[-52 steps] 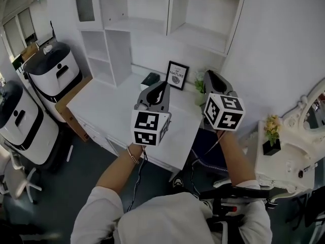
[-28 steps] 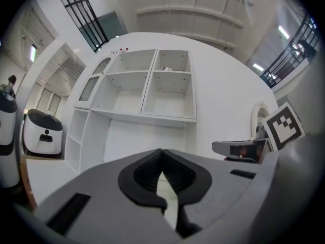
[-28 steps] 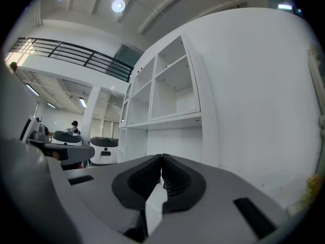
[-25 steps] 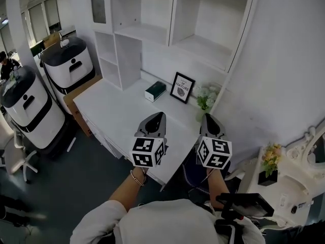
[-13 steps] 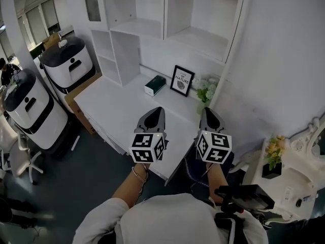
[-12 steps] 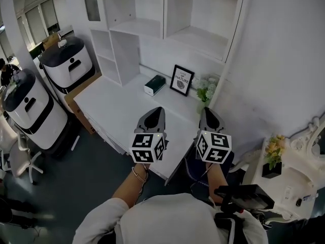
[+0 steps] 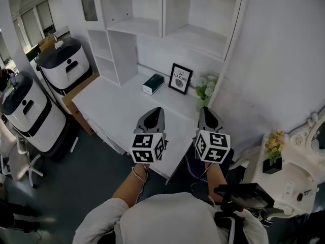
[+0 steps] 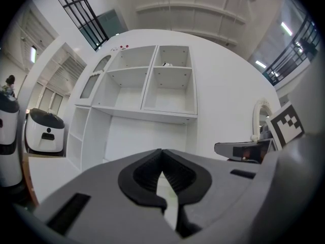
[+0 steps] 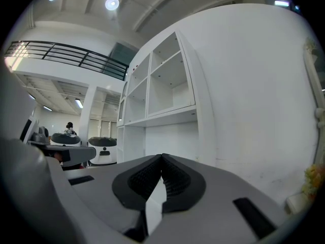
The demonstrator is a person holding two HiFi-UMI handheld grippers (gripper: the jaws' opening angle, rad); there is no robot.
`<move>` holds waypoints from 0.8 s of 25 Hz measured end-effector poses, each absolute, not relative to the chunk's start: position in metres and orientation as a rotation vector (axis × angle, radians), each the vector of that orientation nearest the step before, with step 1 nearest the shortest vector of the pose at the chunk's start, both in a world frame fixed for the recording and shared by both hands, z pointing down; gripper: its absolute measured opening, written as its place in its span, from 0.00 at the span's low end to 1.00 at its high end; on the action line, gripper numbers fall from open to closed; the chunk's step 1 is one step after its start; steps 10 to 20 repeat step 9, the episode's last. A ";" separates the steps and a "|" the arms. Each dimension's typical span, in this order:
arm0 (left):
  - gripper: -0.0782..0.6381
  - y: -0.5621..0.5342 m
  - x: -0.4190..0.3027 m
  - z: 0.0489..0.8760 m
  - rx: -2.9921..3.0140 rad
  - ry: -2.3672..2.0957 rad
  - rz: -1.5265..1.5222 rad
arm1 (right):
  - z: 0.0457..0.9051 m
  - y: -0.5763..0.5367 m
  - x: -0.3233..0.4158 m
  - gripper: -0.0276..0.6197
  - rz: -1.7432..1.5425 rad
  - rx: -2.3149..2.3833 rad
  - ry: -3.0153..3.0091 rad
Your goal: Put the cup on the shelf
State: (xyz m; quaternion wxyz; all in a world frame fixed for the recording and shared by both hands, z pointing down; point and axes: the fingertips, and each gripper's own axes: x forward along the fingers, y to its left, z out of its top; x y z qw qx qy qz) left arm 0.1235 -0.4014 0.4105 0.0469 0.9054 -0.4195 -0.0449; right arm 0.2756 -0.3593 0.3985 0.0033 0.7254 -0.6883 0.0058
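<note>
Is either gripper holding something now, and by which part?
Nothing is held. The left gripper and the right gripper are both shut and empty.

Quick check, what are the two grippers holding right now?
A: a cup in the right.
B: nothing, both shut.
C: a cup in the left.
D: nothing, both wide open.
B: the left gripper and the right gripper each show their jaws closed tip to tip with nothing between them.

A long white worktop [image 7: 114, 108] stands against a plain white wall [image 7: 284, 60] under a white open-fronted shelf unit [image 7: 170, 32], with dark grey floor [image 7: 86, 184] nearer, two rounded white machines with black bands [image 7: 30, 118] at the left and windows [image 7: 43, 15] far left.
</note>
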 end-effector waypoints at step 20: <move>0.12 -0.400 0.116 0.411 2.766 -1.276 -0.139 | 0.396 -0.354 0.269 0.08 -0.002 2.286 -2.135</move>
